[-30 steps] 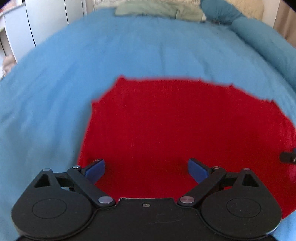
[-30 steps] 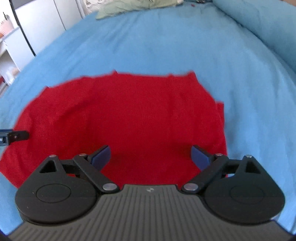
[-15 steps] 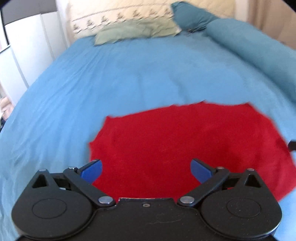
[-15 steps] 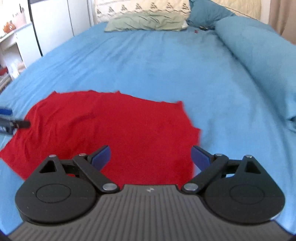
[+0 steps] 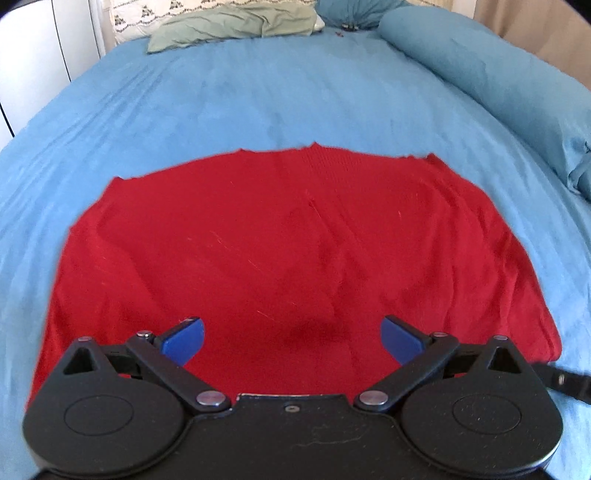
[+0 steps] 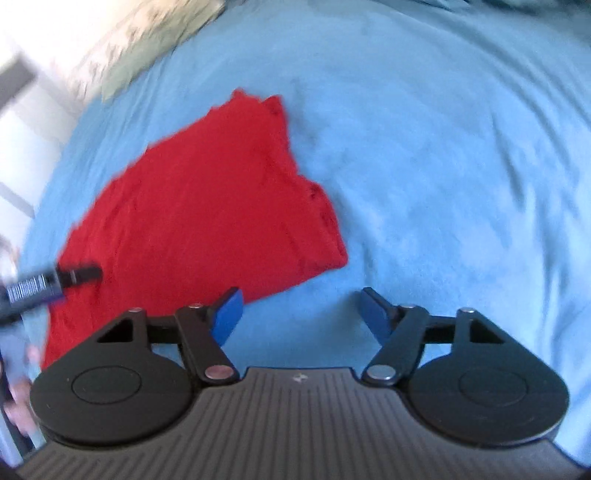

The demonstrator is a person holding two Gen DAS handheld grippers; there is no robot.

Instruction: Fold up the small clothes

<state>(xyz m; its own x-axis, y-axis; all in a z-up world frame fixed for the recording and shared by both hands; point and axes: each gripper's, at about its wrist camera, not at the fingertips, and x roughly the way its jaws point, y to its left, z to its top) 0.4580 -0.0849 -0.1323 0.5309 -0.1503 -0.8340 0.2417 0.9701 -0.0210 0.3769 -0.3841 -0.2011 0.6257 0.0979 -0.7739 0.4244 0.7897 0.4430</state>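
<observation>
A red knit garment [image 5: 295,243] lies spread flat on the blue bedcover [image 5: 280,88]. My left gripper [image 5: 293,338] is open and empty, hovering over the garment's near edge. In the right wrist view the garment [image 6: 207,206] lies to the left, with a folded corner near its lower right. My right gripper [image 6: 301,314] is open and empty, over bare bedcover [image 6: 443,166] just right of the garment. The left gripper's finger [image 6: 79,275] shows at the left edge of that view, and the right gripper's finger [image 5: 561,382] at the right edge of the left wrist view.
A green pillow [image 5: 232,22] and a patterned pillow lie at the head of the bed. A rolled blue duvet [image 5: 491,77] runs along the right side. White cupboards [image 5: 40,55] stand to the left of the bed.
My right gripper has swung to the right and tilted, so the garment now sits to its left. My left gripper has moved right over the middle of the garment's near edge. Both stay open.
</observation>
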